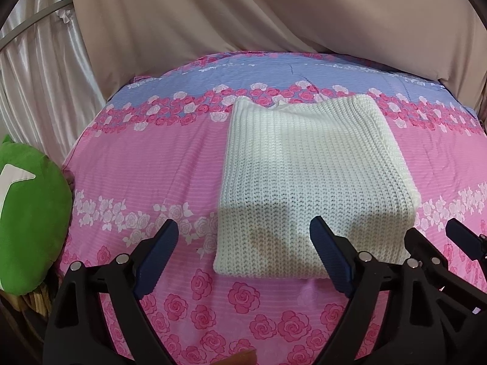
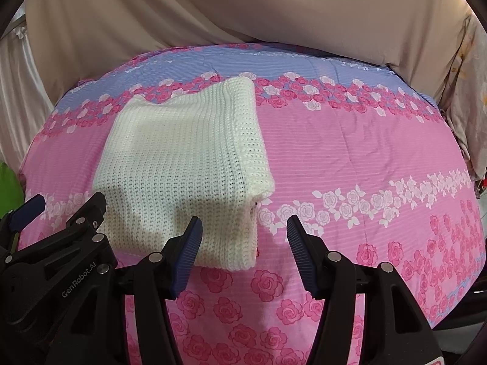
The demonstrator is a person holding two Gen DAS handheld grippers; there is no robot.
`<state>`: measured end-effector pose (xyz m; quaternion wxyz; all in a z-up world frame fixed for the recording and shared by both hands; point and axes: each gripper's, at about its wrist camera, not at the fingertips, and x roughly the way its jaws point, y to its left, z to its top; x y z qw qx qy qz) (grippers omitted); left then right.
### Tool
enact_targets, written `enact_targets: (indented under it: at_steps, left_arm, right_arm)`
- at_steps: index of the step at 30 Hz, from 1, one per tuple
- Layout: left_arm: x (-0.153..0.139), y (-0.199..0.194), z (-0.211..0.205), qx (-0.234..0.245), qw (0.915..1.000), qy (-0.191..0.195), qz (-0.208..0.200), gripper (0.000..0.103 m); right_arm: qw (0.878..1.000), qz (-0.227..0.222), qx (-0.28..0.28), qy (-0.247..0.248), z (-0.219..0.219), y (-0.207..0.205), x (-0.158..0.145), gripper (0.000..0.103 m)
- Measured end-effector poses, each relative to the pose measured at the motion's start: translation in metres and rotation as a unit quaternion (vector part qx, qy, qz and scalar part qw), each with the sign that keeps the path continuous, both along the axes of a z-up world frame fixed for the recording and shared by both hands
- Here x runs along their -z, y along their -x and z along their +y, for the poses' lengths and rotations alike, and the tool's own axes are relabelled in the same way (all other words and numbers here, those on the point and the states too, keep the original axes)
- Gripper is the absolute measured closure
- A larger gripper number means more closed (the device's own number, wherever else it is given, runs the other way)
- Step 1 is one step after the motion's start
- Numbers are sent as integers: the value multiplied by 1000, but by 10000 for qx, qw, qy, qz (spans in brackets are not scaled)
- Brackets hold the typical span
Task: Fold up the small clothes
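While both grippers hover low over the bed (image 1: pixel 158 164), the folded white knit garment (image 1: pixel 307 176) lies flat on the pink rose-print sheet at frame centre. Left gripper (image 1: pixel 243 237): jaws spread wide, holding nothing, above the garment's near edge. Right gripper (image 2: pixel 245 234): jaws partly open, empty, by its near right corner. A green cushion (image 1: pixel 27 219) sits at left.

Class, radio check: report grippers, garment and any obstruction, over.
Left gripper and right gripper: jaws open, empty, above the near edge. White knit garment folded flat on the floral bedsheet. Nothing blocking it.
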<state>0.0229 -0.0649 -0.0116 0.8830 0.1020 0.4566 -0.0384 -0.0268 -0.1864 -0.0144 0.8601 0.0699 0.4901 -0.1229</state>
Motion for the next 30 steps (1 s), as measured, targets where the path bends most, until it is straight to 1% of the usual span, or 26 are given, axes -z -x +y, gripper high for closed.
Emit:
enact_targets:
  at_steps: [12, 15, 19, 30]
  left_arm:
    - [3, -3, 1, -27, 10000, 36, 66, 18]
    - [4, -4, 0, -9, 10000, 37, 80, 19]
    - [4, -3, -3, 48, 10000, 31, 48, 22]
    - [5, -4, -7, 81, 9999, -49, 61, 23]
  right_arm:
    - [10000, 22, -6, 3, 1, -4, 1, 46]
    - [10000, 25, -9, 6, 1, -4, 1, 46]
    - [10000, 20, -7, 11, 2, -4, 1, 48]
    - [9999, 89, -69, 57, -2, -8, 7, 53]
